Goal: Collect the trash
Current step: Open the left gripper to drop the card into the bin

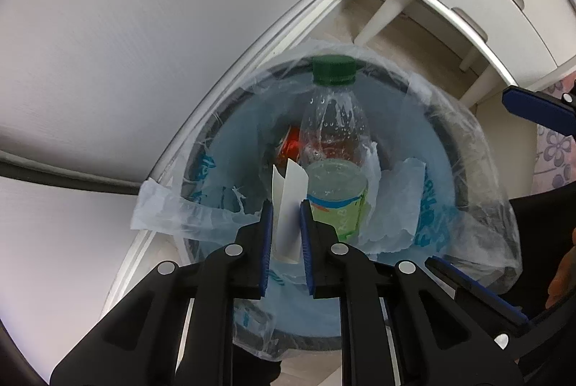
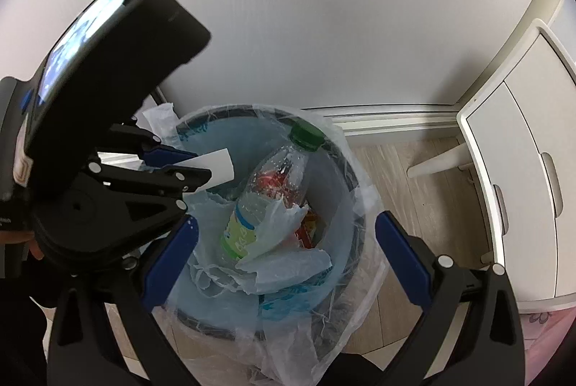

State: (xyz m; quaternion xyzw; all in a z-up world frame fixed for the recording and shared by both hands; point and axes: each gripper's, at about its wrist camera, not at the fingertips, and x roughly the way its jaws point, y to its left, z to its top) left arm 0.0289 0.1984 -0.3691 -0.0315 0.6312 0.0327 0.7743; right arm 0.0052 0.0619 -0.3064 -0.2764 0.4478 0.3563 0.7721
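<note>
White paper point(image 1: 288, 206) pinched in left hand-held gripper point(image 1: 285, 224).

You saw a clear, glossy plastic bottle point(image 1: 334, 134) with a ridged green cap point(image 1: 333, 69), lying in a thin, crinkled, translucent bag point(image 2: 345, 148). The paper strip point(image 1: 289, 206) you held looked smooth and matt. The floor point(image 2: 406, 191) was pale wood-grain; the cabinet point(image 2: 522, 177) was smooth and white.
</note>
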